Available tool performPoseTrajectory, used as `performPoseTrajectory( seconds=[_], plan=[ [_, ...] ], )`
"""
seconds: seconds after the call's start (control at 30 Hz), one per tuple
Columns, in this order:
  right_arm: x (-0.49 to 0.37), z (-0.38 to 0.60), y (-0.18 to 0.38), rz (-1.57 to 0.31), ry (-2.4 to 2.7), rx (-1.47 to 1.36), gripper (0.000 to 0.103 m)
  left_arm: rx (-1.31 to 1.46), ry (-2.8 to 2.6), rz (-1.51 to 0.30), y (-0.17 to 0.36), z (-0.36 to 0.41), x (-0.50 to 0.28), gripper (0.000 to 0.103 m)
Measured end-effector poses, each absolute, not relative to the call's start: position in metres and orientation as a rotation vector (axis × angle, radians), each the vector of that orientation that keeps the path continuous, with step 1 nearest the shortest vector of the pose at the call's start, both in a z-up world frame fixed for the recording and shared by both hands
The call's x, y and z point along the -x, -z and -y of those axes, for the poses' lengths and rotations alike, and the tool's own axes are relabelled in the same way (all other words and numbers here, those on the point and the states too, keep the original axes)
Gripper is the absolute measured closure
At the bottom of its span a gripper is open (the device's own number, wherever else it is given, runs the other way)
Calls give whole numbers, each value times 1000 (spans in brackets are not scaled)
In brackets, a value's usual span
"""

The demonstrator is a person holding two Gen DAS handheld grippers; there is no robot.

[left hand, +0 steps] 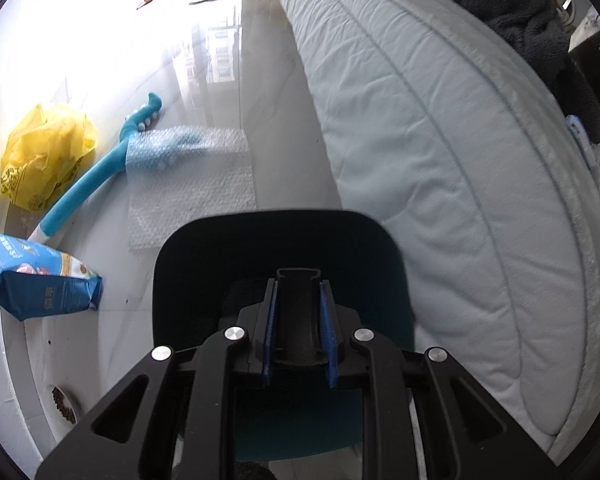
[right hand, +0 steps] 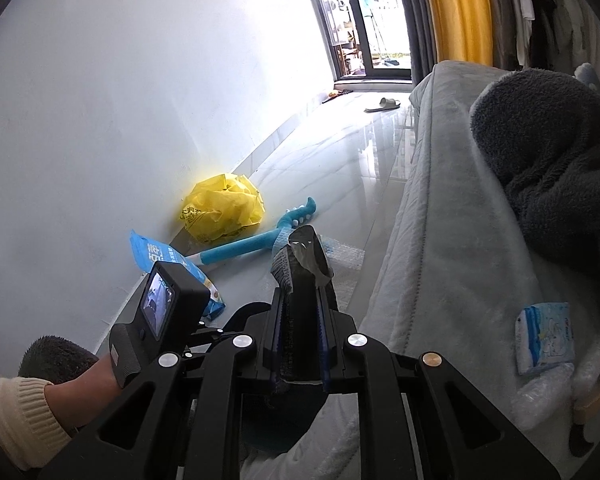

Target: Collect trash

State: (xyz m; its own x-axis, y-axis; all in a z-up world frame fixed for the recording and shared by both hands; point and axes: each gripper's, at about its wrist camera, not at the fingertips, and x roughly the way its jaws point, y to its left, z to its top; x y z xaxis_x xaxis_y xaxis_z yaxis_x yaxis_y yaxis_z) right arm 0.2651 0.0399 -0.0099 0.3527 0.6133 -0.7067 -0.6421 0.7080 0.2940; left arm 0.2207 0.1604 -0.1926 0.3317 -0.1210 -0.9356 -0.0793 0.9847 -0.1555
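My left gripper (left hand: 299, 280) is shut on the black handle (left hand: 298, 316) of a dark dustpan (left hand: 284, 248), held above the floor beside the bed. My right gripper (right hand: 302, 292) is shut on a crumpled black wrapper (right hand: 304, 256) that sticks up past the fingertips. On the floor lie a yellow plastic bag (left hand: 46, 156) (right hand: 222, 208), a sheet of bubble wrap (left hand: 192, 184) and a blue food bag (left hand: 40, 276) (right hand: 168, 260). The left gripper's camera unit (right hand: 160, 304) shows in the right wrist view.
A blue toy with a long handle (left hand: 96, 176) (right hand: 256, 240) lies partly under the bubble wrap. The bed's mattress (left hand: 440, 140) fills the right side, with a dark blanket (right hand: 548, 152) and a tissue pack (right hand: 546, 336) on it. A slipper (right hand: 384, 104) lies near the window. A bowl (left hand: 64, 400) sits by the wall.
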Motion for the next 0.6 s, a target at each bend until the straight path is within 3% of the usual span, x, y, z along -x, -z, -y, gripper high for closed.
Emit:
performPoseTrajectory(
  seconds=[0.47,0.6],
  plan=[
    [-271,-86,34,-960,-854,60,88,219,0,-1402,223,-197,-200,81],
    [-270,-96,43,-983,-862,72,88,229,3,-1414,223,-204,-196,69]
  ],
)
